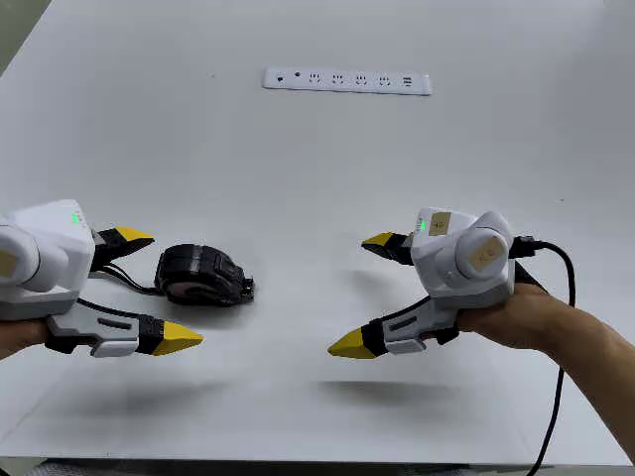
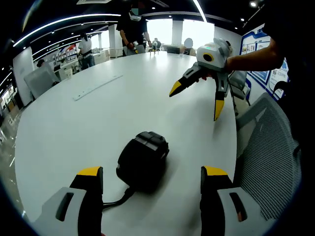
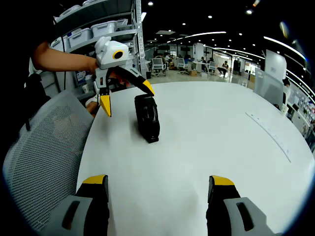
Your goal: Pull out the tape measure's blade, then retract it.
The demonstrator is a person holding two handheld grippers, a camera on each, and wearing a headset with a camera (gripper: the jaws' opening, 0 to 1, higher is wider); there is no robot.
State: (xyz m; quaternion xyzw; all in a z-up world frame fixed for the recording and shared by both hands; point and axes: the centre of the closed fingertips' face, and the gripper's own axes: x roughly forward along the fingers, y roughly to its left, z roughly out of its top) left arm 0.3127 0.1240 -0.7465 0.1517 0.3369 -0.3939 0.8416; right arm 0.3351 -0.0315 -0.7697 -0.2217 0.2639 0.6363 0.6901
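A black tape measure [image 1: 202, 275] lies on the white table [image 1: 298, 169], left of centre, its blade not drawn out. My left gripper [image 1: 159, 288] stands open around its left end, one yellow-tipped jaw on each side, not touching. In the left gripper view the tape measure [image 2: 143, 160] sits just ahead of my left gripper [image 2: 152, 178], between the open jaws. My right gripper [image 1: 365, 295] is open over bare table to the right, apart from the case. In the right gripper view the tape measure [image 3: 147, 117] lies well ahead of my right gripper [image 3: 160, 187].
A white power strip [image 1: 347, 80] lies at the far side of the table. A black cable [image 1: 558, 327] trails from the right gripper off the near edge. A mesh chair [image 2: 268, 147] stands beside the table, and people stand farther off in the room.
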